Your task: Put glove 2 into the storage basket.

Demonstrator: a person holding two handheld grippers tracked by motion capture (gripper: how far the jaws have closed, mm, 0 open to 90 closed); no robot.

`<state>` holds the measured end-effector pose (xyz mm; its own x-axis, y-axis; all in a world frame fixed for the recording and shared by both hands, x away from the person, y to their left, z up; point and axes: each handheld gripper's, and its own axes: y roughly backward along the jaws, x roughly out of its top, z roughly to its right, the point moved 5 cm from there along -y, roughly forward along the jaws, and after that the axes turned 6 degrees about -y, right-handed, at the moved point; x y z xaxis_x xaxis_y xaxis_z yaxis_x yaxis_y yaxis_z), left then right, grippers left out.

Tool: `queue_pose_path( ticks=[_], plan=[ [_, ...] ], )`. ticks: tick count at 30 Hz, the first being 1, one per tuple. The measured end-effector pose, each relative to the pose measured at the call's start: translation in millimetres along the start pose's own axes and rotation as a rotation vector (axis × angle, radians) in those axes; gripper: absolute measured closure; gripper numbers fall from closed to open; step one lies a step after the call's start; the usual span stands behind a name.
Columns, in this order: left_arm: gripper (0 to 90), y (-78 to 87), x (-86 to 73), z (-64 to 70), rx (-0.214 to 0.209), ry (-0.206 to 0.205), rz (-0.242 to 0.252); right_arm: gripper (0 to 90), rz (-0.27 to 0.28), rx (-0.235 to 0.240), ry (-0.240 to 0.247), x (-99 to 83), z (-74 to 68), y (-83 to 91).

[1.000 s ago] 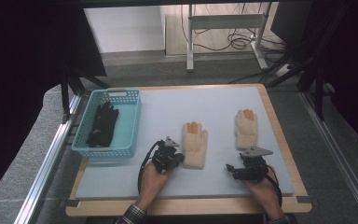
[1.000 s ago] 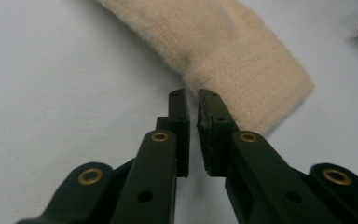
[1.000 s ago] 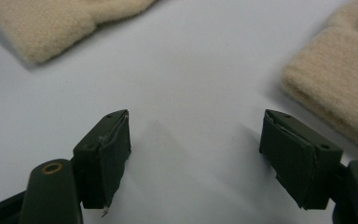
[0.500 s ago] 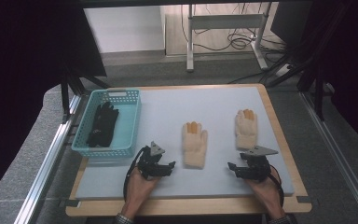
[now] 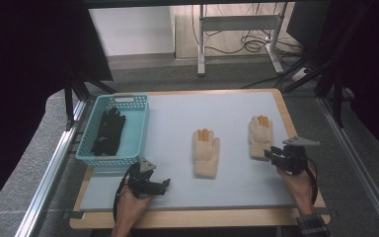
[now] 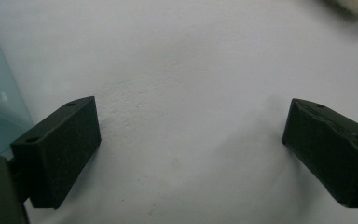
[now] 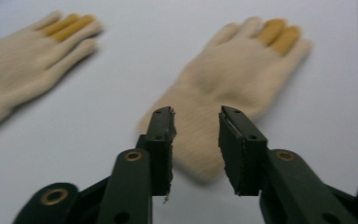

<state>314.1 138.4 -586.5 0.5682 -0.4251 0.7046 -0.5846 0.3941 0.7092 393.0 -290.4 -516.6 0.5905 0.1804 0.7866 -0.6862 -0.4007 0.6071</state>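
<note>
Your right gripper [image 5: 272, 154] sits at the near right of the desk [image 5: 177, 118], its fingers [image 7: 161, 135] narrowly parted with nothing between them. In the right gripper view they point at the cuff of the right glove [image 7: 233, 79], which lies flat just beyond the tips, not gripped; whether the tips touch the cuff you cannot tell from here. In the high view that right glove [image 5: 260, 136] lies palm down with its fingertips pointing away from you, two of them orange, and the gripper is at its near edge.

The middle glove [image 5: 206, 152] lies flat in the same way near the centre of the desk, well apart from the right one and between your two grippers. It also shows at the left of the right gripper view [image 7: 23, 60].

Your left gripper [image 5: 159, 185] rests low over bare desk at the near left, just in front of the basket [image 5: 139, 133]. In the left gripper view its fingers [image 6: 60, 149] stand wide apart over the plain surface, holding nothing, with the basket's blue wall [image 6: 0, 116] at the left edge.

A black glove [image 5: 108, 131] lies inside the basket.
</note>
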Motion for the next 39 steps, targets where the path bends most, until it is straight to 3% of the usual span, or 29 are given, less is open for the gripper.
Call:
queue_pose_path(
  ticks=[6, 10, 15, 18, 21, 24, 27, 32, 39],
  plan=[
    [4.1, -0.1, -0.5, -0.2, 0.000, 0.001, 0.003, 69.0, -0.010, -0.095, -0.016, 26.1, 29.4, -20.0],
    [4.1, -0.1, -0.6, -0.2, 0.000, 0.000, 0.004, 61.3, -0.017, -0.136, -0.038, 35.5, 42.8, -38.8],
    [4.3, 0.0, -0.7, -0.2, 0.000, 0.000, 0.006, 60.3, -0.071, -0.182, -0.049, 32.1, 52.2, -63.0],
    [4.3, 0.0, -0.7, -0.1, 0.000, 0.000, 0.006, 67.1, -0.112, -0.192, -0.078, 21.8, 55.7, -73.4],
    [4.3, 0.0, -0.8, -0.3, 0.001, 0.000, 0.005, 81.3, -0.086, -0.130, -0.138, 18.6, 55.0, -72.9],
    [4.3, 0.3, -0.9, -0.5, 0.000, -0.004, 0.002, 86.4, -0.095, -0.097, -0.156, 18.8, 53.9, -72.7],
    [4.4, 0.3, -0.9, -0.5, 0.000, -0.004, 0.002, 87.5, -0.097, -0.092, -0.143, 20.7, 52.2, -70.9],
    [4.5, 0.2, -0.9, -0.5, 0.001, -0.003, 0.003, 87.9, -0.043, -0.064, -0.120, 29.5, 42.6, -57.5],
    [4.5, 0.1, -0.8, -0.2, 0.001, 0.001, 0.006, 88.2, 0.011, -0.034, -0.052, 51.8, 16.2, -36.8]
  ],
)
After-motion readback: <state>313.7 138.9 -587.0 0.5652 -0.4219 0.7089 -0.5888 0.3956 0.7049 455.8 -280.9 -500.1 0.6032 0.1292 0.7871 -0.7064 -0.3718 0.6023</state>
